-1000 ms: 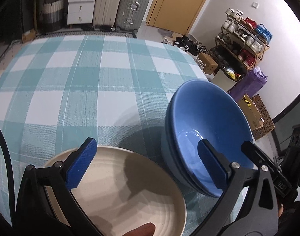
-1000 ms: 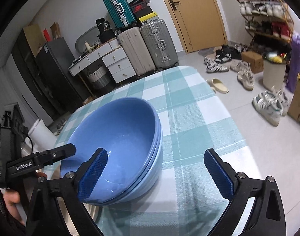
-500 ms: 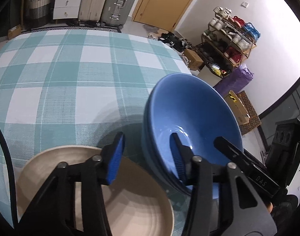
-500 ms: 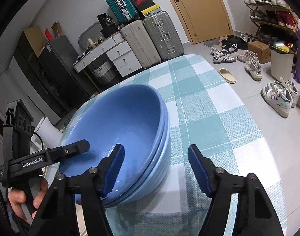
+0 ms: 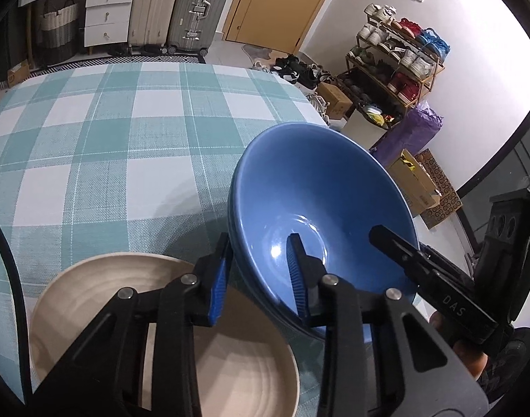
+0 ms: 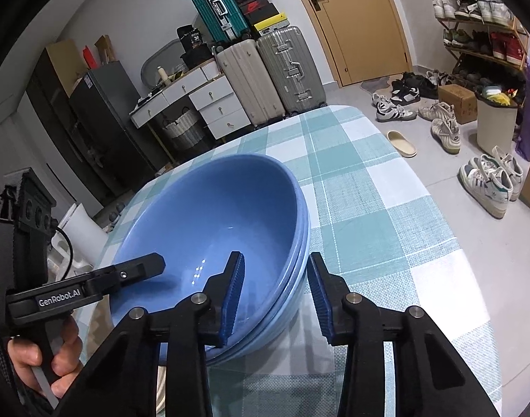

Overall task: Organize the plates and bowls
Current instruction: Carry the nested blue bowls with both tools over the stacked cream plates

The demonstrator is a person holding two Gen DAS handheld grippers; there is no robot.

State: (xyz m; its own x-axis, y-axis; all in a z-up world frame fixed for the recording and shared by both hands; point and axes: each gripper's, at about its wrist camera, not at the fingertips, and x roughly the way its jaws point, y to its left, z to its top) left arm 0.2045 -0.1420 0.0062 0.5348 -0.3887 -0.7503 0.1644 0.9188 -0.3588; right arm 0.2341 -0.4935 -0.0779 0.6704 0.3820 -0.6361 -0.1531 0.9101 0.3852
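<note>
Three blue bowls (image 6: 213, 229) sit nested in one stack on the checked tablecloth (image 5: 101, 132), near its right edge. One beige plate (image 5: 167, 340) lies just left of the stack; only the left wrist view shows it clearly. The left gripper (image 5: 258, 278) and right gripper (image 6: 275, 295) have each just been closing, and each now clamps the stack's rim, one pad inside and one outside. The right view alone shows the loose shoes (image 6: 487, 180) on the floor.
</note>
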